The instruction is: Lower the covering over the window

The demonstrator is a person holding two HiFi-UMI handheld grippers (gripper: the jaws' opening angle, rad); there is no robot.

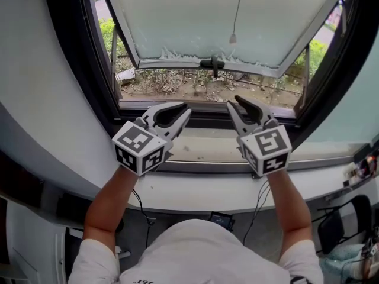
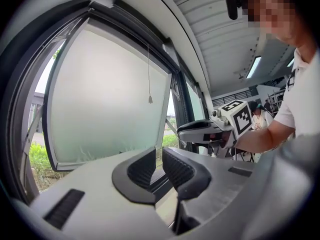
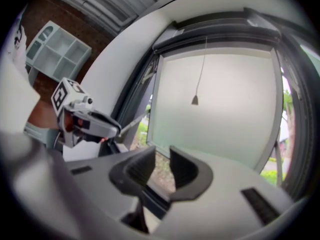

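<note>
Slippage hazard: thin grey pull cord [image 1: 237, 10] at 12 o'clock, possibly too fine to clamp; left gripper [image 1: 185, 110] closed, empty; right gripper [image 1: 232, 102] slightly parted, empty

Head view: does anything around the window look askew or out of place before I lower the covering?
The white-framed frosted glass sash is swung outward at its bottom edge, leaving a gap above the dark window sill. The thin grey pull cord hangs straight. Nothing looks damaged.

Lab-like workroom: ribbed ceiling [image 2: 215, 29], white shelving [image 3: 57, 51], trailing cables [image 1: 259, 203].
</note>
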